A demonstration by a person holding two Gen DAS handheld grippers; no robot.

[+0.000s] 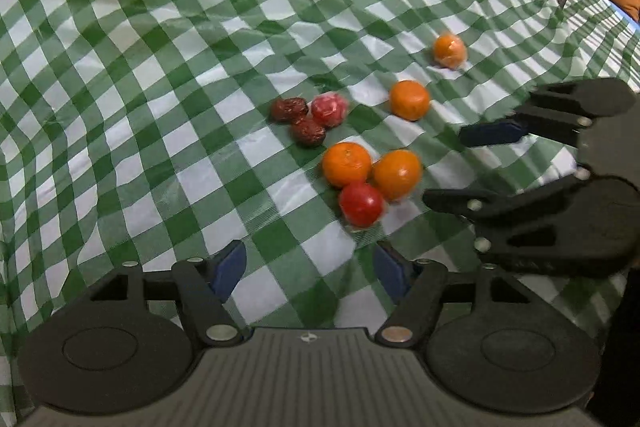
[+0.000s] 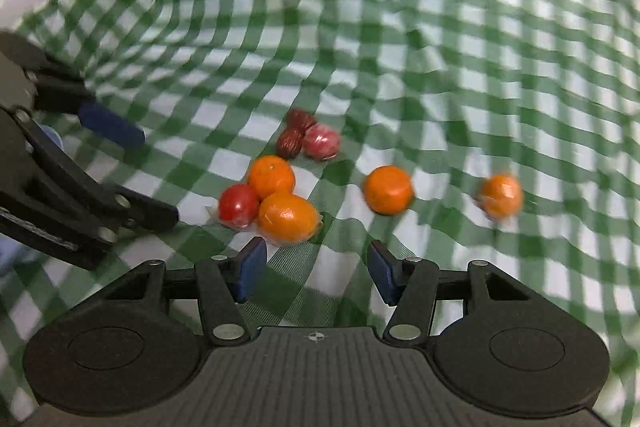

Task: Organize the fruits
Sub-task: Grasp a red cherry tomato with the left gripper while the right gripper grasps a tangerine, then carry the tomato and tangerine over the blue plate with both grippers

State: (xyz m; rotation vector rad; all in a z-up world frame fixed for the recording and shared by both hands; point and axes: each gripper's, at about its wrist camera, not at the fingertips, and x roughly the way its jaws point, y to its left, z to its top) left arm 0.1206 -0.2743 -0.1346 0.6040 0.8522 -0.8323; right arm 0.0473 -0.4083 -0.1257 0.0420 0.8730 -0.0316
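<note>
1. Wrinkled, glossy green-checked cloth (image 1: 160,75) covers the surface.
2. Round oranges (image 1: 347,164) touch a smooth red tomato (image 1: 361,205); two wrinkled dark dates (image 1: 289,109) lie just beyond.
3. Left tongs (image 1: 310,269) and right tongs (image 2: 316,267) both gape apart, empty, near the tomato.

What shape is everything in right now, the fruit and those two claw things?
left gripper: jaws open, empty.
right gripper: jaws open, empty.
oranges: four loose on the cloth, two touching.
red tomato: wrapped in clear film, against two oranges.
pink fruit: wrapped, beside the dates.
dates: two, wrinkled, touching.
tablecloth: rumpled.
</note>
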